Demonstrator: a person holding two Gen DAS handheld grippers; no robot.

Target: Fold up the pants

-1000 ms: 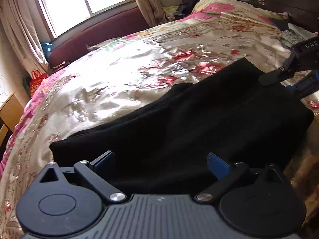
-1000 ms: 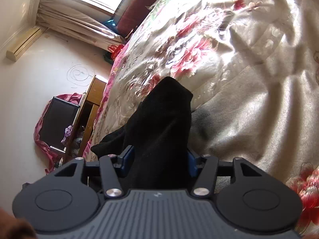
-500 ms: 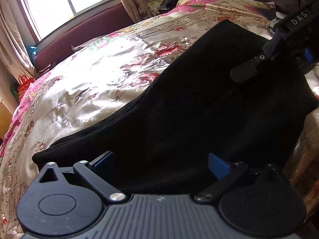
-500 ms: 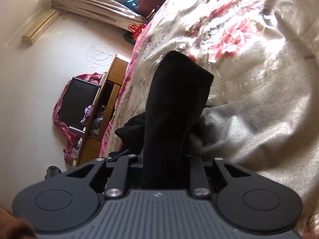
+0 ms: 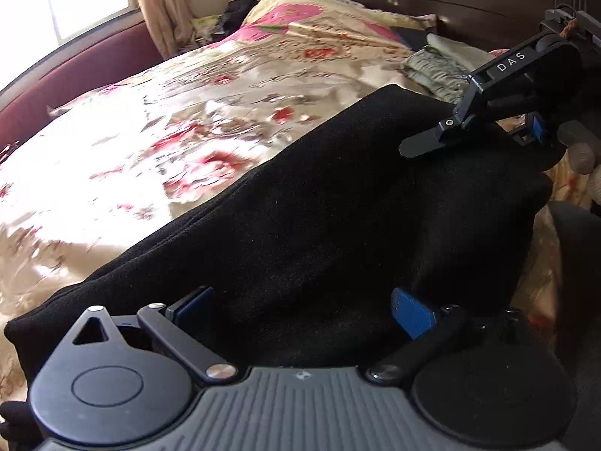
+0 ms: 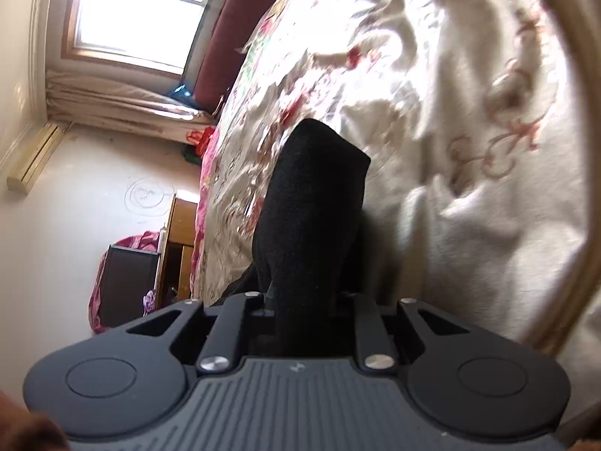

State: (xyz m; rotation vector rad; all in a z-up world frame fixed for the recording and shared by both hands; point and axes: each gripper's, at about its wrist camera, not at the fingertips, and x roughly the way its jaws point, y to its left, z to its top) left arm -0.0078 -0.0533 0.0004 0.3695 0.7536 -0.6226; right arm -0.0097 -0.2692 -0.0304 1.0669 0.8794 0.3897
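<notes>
Two grippers share the black pants (image 5: 319, 218), lifted off the bed (image 5: 169, 120) near its side edge. Nearest, the left gripper (image 5: 300, 312) stands wide, cloth between its pads, grip unclear. Farther, the right gripper (image 6: 300, 300) pinches a corner. Soft, limp, light fabric; hold edges and corners.

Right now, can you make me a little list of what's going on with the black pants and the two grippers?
thing being folded: black pants
where: lifted over a flowery bedspread
left gripper: fingers wide apart, pants cloth between them; real grip cannot be told
right gripper: shut on a bunched part of the pants
pants shape: stretched between the two grippers, one edge held up
also on bed: pile of folded clothes near the headboard
fold done: not yet
</notes>
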